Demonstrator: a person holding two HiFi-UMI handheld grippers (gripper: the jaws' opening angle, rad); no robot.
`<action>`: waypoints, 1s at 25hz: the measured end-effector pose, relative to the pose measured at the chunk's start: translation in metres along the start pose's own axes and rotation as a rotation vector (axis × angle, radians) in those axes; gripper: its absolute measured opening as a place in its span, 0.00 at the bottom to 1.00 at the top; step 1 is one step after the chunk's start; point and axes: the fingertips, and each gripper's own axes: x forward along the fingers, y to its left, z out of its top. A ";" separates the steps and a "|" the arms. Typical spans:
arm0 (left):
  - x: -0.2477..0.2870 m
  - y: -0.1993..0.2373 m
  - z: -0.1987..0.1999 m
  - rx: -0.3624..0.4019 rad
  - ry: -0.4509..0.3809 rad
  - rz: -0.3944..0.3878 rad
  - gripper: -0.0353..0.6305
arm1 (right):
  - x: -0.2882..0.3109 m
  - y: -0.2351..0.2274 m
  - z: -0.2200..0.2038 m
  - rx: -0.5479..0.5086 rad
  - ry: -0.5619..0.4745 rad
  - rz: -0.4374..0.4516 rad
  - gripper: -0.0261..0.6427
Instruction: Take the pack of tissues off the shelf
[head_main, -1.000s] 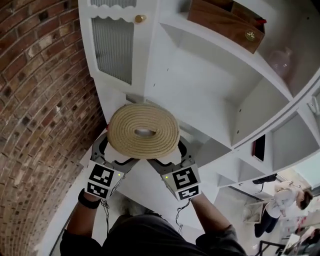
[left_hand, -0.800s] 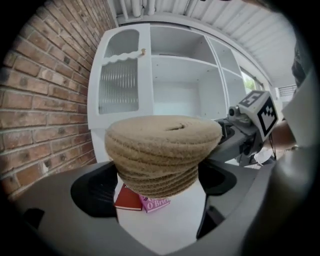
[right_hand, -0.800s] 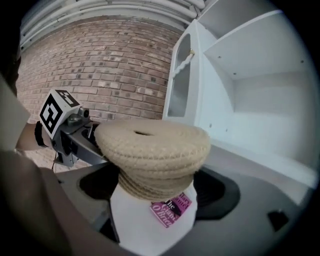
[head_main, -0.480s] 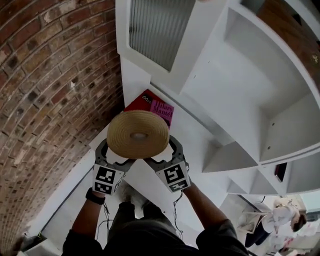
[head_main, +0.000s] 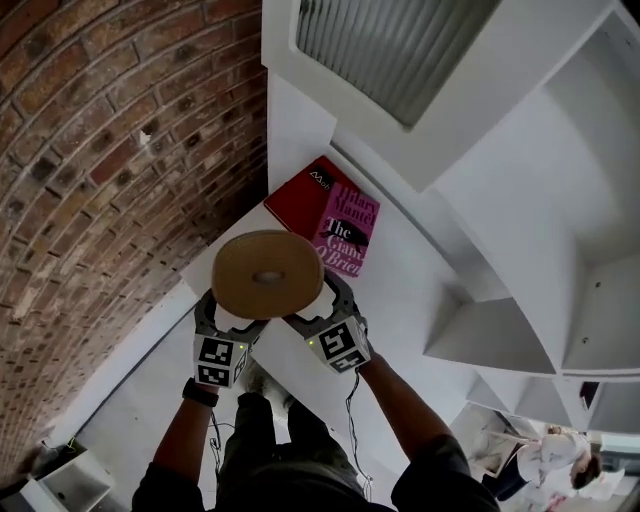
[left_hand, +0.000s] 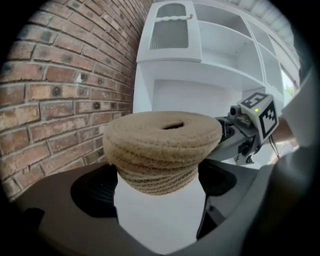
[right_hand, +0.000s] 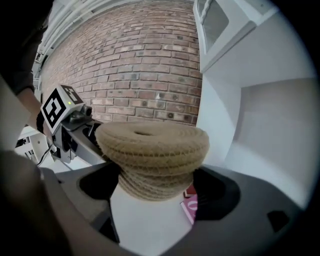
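Woven tissue pack (head_main: 268, 275) — clamped by left tongs (head_main: 228, 322), right tongs (head_main: 318, 306).

Tissue holder (head_main: 267, 275): woven rope, rough, matt. Brick wall (head_main: 100, 150): coarse. Shelf (head_main: 400, 290): smooth white paint.

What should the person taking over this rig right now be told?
Left gripper: jaws closed on the narrow lower part of the woven tissue holder.
Right gripper: jaws closed on the same lower part, from the opposite side.
The holder is upright, hole on top, held in the air between the two grippers. It is over the white ledge, near the red and pink book and beside the brick wall.
Done: the holder is out of the shelf unit.
Left: probably set it down; no spot is shown. Keep both grips level.
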 end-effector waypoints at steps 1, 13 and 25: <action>0.006 0.003 -0.011 -0.005 0.012 0.006 0.81 | 0.007 0.001 -0.009 0.000 0.007 0.012 0.74; 0.055 0.003 -0.122 -0.031 0.189 0.006 0.81 | 0.058 0.017 -0.114 0.068 0.114 0.106 0.74; 0.068 -0.002 -0.160 0.059 0.262 0.028 0.81 | 0.073 0.020 -0.156 0.028 0.175 0.121 0.74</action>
